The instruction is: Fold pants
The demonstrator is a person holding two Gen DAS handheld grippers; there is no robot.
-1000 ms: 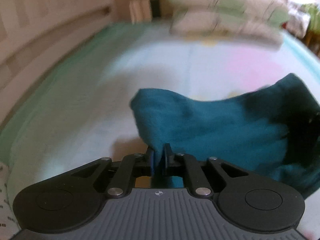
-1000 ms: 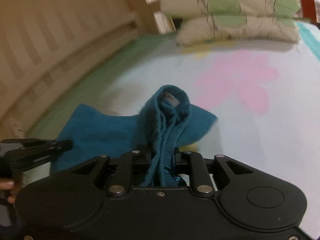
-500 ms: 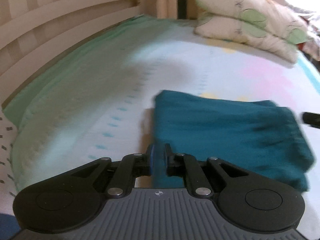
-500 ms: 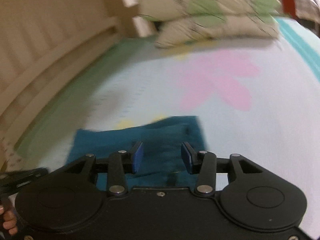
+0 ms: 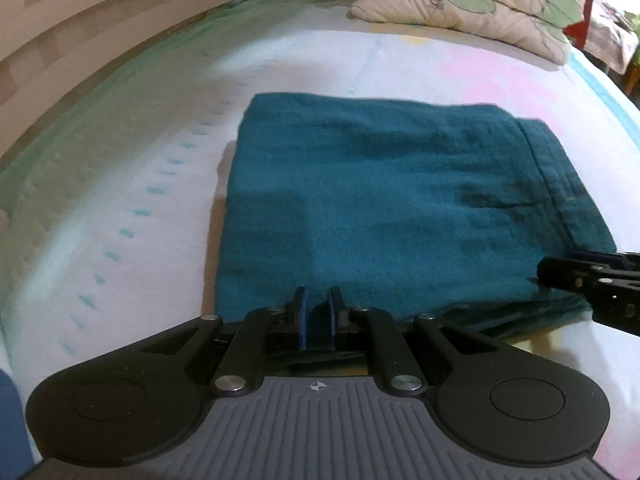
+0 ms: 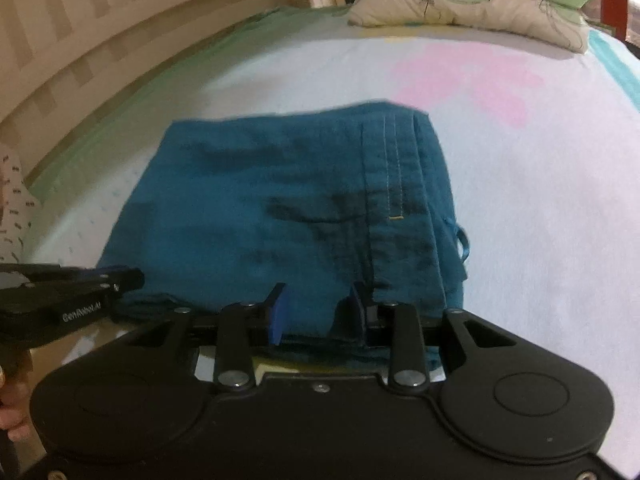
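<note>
The teal pants (image 5: 392,200) lie folded in a flat rectangle on the bed sheet; they also show in the right wrist view (image 6: 288,208), with the waistband stitching at the right side. My left gripper (image 5: 317,312) sits at the near edge of the pants, its blue pads a small gap apart with a little teal fabric between them. My right gripper (image 6: 318,312) is open and empty over the near right edge of the pants. The right gripper's tip shows at the right in the left wrist view (image 5: 592,276), and the left gripper shows at the left in the right wrist view (image 6: 68,292).
Two stacked pillows (image 6: 472,0) with green leaf print lie at the head of the bed. A slatted wooden bed rail (image 5: 80,40) runs along the left. The sheet (image 6: 540,160) is pale with a pink flower print.
One second ago both grippers held the pants bunched and lifted. The pants were laid down flat and folded. The right gripper opened and let go; the left pads have parted slightly.
</note>
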